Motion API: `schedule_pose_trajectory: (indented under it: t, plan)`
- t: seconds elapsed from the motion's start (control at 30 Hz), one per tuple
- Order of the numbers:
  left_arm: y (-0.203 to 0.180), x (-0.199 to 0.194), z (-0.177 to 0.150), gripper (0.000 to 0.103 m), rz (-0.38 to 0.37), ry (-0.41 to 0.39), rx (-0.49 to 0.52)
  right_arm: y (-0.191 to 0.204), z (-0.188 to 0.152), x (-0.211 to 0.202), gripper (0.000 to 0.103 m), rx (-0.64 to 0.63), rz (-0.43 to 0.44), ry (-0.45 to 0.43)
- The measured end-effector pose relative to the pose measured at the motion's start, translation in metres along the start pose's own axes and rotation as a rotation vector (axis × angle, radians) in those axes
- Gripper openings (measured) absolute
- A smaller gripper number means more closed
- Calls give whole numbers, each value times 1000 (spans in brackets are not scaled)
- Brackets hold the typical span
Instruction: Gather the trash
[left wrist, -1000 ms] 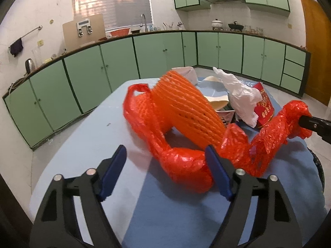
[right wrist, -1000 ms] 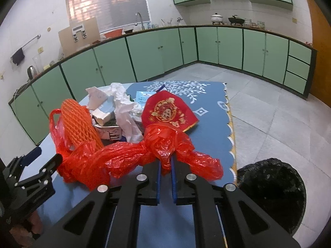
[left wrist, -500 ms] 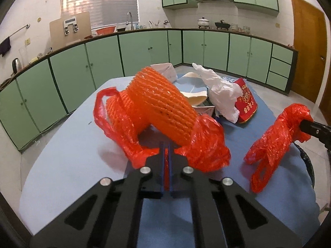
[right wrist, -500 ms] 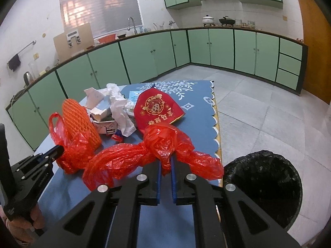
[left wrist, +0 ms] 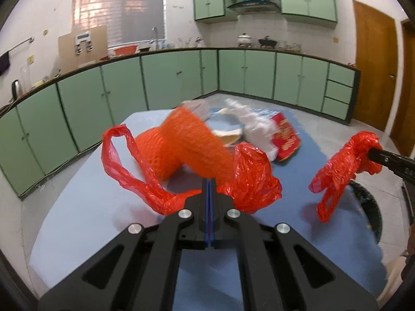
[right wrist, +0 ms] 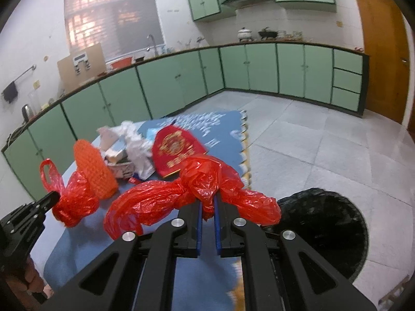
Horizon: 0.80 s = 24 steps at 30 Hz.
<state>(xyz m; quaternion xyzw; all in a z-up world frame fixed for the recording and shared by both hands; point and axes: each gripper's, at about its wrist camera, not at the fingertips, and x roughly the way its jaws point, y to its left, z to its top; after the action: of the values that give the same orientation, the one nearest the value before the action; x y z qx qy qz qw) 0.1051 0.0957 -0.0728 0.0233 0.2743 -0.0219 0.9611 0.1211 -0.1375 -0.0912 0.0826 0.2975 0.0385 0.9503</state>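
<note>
The left gripper (left wrist: 209, 181) is clamped on a red plastic bag (left wrist: 249, 181) just ahead of its fingertips, with orange foam netting (left wrist: 186, 145) bundled in it over the bench (left wrist: 85, 207). The right gripper (right wrist: 207, 202) pinches a second red bag (right wrist: 207, 178), bunched around its tips, with the black bin (right wrist: 324, 220) low to its right. Both bags look light, limp and slippery, so a pinch on gathered folds should hold better than one on a single layer. Loose paper trash (right wrist: 135, 142) lies farther ahead.
</note>
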Motion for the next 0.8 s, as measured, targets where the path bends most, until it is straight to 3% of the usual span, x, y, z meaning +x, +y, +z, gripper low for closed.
schedule_pose_trajectory:
  t: [0.23,0.53,0.63,0.8]
  plan:
    - [-55,-7,18,0,-147,-39,44,-61,6,-35,8,54,-140,-54]
    - [-171,13,39,0,-350,-63,122,-148,-7,-54,8,142,-292,-47]
    - [-200,19,37,0,-365,-52,152,-169,-17,-57,8,182,-303,-41]
    - [-189,6,9,4,-347,-12,211,-176,-28,-54,8,198,-280,-33]
